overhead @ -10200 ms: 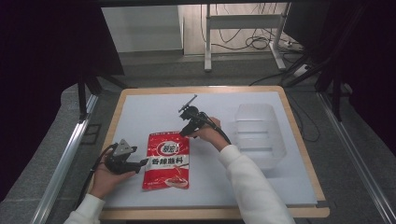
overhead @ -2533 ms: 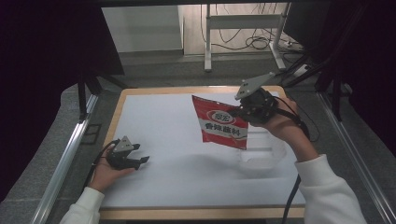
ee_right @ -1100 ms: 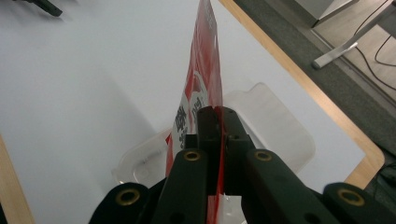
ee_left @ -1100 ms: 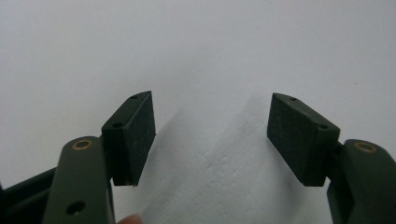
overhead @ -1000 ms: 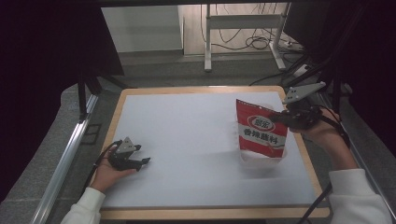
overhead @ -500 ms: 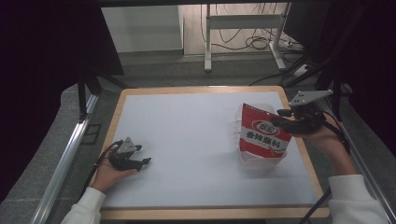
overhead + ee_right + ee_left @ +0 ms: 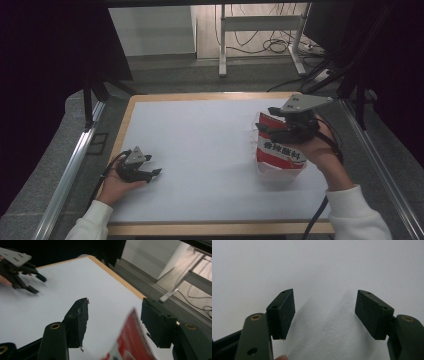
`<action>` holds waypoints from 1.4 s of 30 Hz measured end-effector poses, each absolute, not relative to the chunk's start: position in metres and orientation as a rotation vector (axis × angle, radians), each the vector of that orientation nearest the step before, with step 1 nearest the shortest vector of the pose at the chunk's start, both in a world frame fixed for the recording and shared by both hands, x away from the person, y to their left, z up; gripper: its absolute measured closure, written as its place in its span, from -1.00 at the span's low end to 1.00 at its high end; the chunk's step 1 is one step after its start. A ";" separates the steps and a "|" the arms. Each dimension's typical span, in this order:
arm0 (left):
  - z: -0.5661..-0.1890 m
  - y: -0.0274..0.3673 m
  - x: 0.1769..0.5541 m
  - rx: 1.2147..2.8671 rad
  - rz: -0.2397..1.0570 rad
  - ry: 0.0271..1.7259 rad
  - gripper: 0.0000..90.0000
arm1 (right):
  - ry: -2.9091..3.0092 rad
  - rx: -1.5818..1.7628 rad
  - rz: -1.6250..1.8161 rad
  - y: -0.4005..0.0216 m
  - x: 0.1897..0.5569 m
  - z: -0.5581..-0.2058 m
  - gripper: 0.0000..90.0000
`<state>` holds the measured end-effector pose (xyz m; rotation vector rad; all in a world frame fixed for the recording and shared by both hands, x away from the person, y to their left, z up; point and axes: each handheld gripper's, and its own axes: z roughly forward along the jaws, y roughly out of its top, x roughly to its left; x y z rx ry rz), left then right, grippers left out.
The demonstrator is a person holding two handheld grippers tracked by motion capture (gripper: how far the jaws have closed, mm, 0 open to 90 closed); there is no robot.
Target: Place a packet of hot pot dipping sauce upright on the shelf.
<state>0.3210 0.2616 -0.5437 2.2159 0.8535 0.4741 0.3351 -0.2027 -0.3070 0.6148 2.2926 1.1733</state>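
Two grippers, both spread and pinching nothing: left gripper (image 7: 145, 174) low on the white table (image 7: 200, 150), right gripper (image 7: 280, 125) just above the red packet (image 7: 278, 150). Packet standing in a clear bin (image 7: 280, 175) (hard to make out) at the table's right side. Probably light, soft, crinkly, slippery film; best taken by the flat top edge. Smooth matte top, wooden rim; beyond, grey floor, cables, a metal stand.

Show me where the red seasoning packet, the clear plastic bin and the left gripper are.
red seasoning packet (image 7: 281, 151), high view, its printed front.
clear plastic bin (image 7: 278, 177), high view, near wall.
left gripper (image 7: 156, 173), high view, between its fingertips.
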 end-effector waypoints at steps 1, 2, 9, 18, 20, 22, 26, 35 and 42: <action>-0.544 0.261 0.321 2.216 0.472 0.852 -0.29 | 2.310 0.595 1.191 -0.190 0.334 -0.311 -0.16; -0.544 0.261 0.321 2.217 0.473 0.852 -0.29 | 2.310 0.595 1.191 -0.190 0.334 -0.311 -0.16; -0.543 0.261 0.321 2.214 0.472 0.854 -0.29 | 2.380 0.525 1.260 -0.146 0.328 -0.335 -0.19; -0.543 0.261 0.319 2.214 0.480 0.851 -0.29 | 2.486 0.517 1.303 -0.107 0.329 -0.382 -0.20; -0.542 0.261 0.319 2.210 0.479 0.859 -0.29 | 2.509 0.534 1.303 -0.098 0.331 -0.396 -0.20; -0.542 0.262 0.319 2.209 0.481 0.860 -0.29 | 2.524 0.543 1.307 -0.095 0.332 -0.404 -0.20; -0.543 0.261 0.319 2.209 0.485 0.861 -0.29 | 2.594 0.588 1.266 -0.083 0.338 -0.439 -0.22; -0.542 0.262 0.319 2.210 0.488 0.854 -0.29 | 2.627 0.662 1.225 -0.076 0.346 -0.459 -0.24; -0.543 0.262 0.319 2.205 0.486 0.852 -0.29 | 2.620 0.685 1.211 -0.079 0.345 -0.463 -0.26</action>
